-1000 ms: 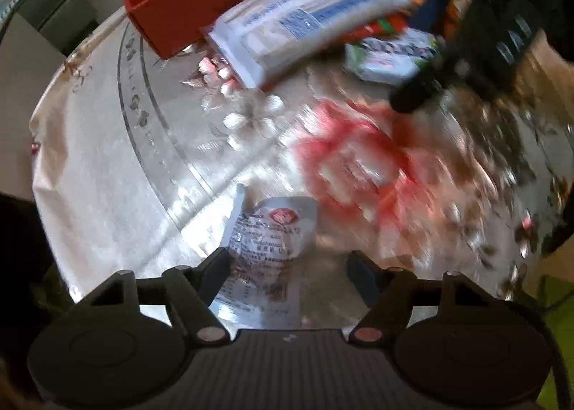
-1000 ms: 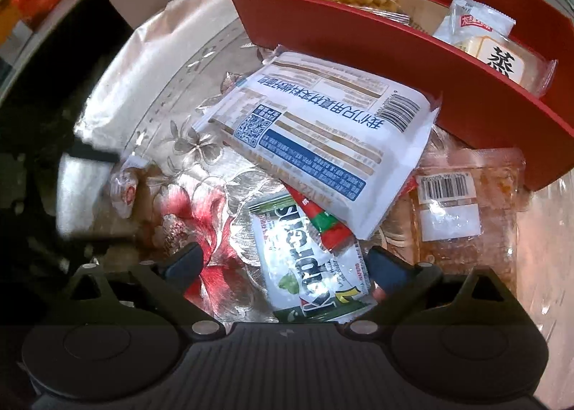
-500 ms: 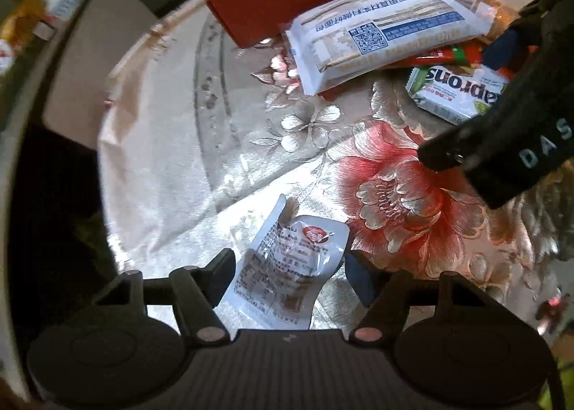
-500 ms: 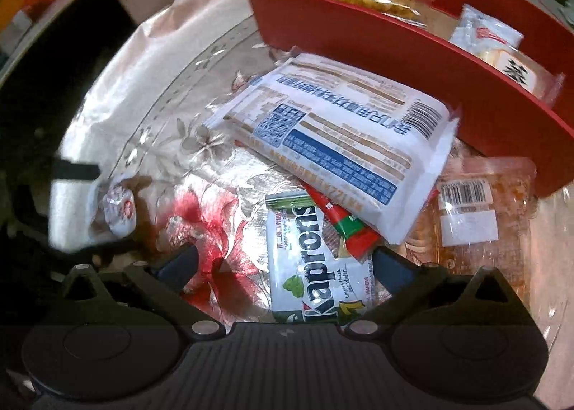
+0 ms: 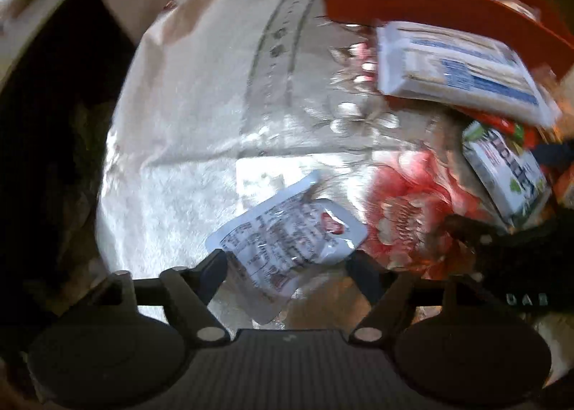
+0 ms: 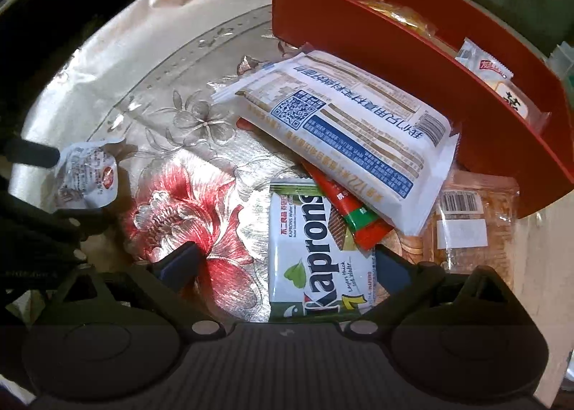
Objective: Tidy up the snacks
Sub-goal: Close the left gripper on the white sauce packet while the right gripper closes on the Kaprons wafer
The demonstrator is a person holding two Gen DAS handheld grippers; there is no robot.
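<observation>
The red tray [image 6: 412, 62] holds a golden pastry [image 6: 398, 15] and white-wrapped cakes [image 6: 484, 65] (divider between them). Left gripper [image 5: 287, 263] jaws, just widened, straddle a small sachet [image 5: 287, 238] unclamped; right gripper [image 6: 283, 263] jaws gape over the Kaprons wafer pack [image 6: 312, 252].

tablecloth [image 6: 150, 87]: showing shiny cream-silver, with pale grey flowers and one big red bloom
tray [image 6: 412, 51]: showing plain red-orange walls
large packet [image 6: 344, 133]: showing white, with blue bands, tan text lines, a blue square code and a black barcode
wafer pack [image 6: 308, 248]: showing white and green, with dark lettering and a green leaf
slim packet [image 6: 351, 212]: showing red with a green band
small sachet [image 5: 290, 238]: showing white, with dark print and a red round mark
clear bag [image 6: 470, 216]: showing orange-brown contents under a white label with a barcode
</observation>
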